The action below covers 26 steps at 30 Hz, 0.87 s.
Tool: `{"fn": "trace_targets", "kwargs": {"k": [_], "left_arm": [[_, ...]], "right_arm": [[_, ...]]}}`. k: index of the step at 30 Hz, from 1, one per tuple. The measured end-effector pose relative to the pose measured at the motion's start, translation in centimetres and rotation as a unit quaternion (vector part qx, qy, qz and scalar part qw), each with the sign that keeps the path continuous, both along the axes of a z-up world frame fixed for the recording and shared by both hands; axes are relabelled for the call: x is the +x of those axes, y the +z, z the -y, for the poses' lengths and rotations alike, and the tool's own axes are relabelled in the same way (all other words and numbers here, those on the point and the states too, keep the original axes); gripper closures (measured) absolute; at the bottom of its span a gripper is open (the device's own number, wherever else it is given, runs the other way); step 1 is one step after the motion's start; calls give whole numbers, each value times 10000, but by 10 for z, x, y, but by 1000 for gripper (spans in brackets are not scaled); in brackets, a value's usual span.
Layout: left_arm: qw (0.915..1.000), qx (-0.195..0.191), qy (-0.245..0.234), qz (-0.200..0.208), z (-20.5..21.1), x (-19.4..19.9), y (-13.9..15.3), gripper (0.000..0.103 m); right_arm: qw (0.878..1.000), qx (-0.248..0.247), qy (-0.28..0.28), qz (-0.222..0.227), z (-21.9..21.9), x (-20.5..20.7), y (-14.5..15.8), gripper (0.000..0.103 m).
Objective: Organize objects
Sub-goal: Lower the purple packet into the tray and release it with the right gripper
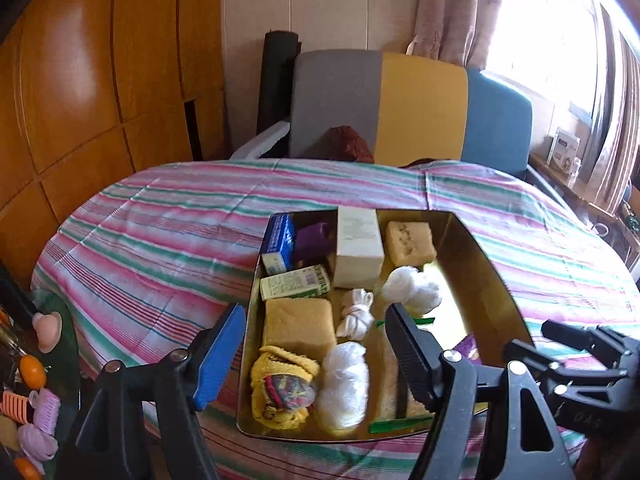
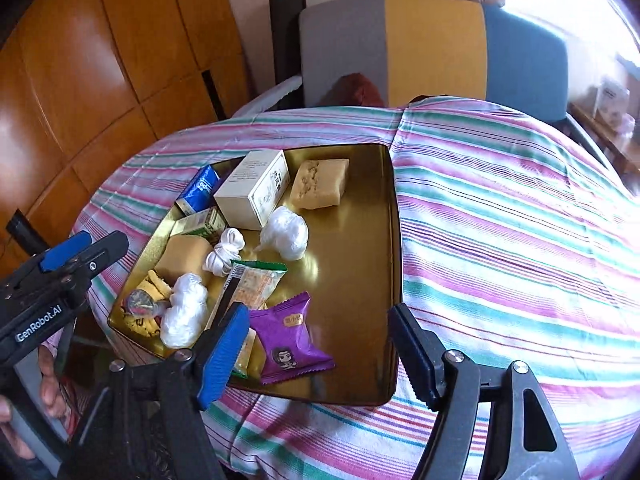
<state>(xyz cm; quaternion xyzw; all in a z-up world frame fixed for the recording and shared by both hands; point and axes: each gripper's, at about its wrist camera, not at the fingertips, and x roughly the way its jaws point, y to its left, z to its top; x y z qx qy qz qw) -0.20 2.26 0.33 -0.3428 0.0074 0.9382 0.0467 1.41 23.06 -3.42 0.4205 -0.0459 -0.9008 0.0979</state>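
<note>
A gold tray (image 1: 488,264) (image 2: 360,248) sits on the striped tablecloth and holds several items: a white box (image 1: 357,246) (image 2: 252,188), two yellow sponges (image 1: 299,326) (image 2: 319,183), white plastic bundles (image 1: 346,386) (image 2: 285,233), a blue box (image 1: 280,242), a green box (image 1: 295,282), a yellow cloth (image 1: 282,388), a purple snack packet (image 2: 289,338) and a green-edged packet (image 2: 250,288). My left gripper (image 1: 316,344) is open and empty above the tray's near left part. My right gripper (image 2: 320,344) is open and empty over the tray's near edge, by the purple packet.
The striped tablecloth (image 2: 500,220) covers a round table. A chair with grey, yellow and blue panels (image 1: 400,104) stands behind it. Small toys and hair rollers (image 1: 36,400) lie at the left edge. Wooden panels (image 1: 80,80) line the left wall.
</note>
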Motion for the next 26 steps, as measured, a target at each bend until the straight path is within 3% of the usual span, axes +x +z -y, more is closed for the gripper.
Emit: {"fn": "trace_targets", "kwargs": {"k": [26], "left_arm": [[9999,61,-125,55,-6,6,-3,30]], "right_arm": [[9999,50,-122,-34,4,5,-4,30]]}}
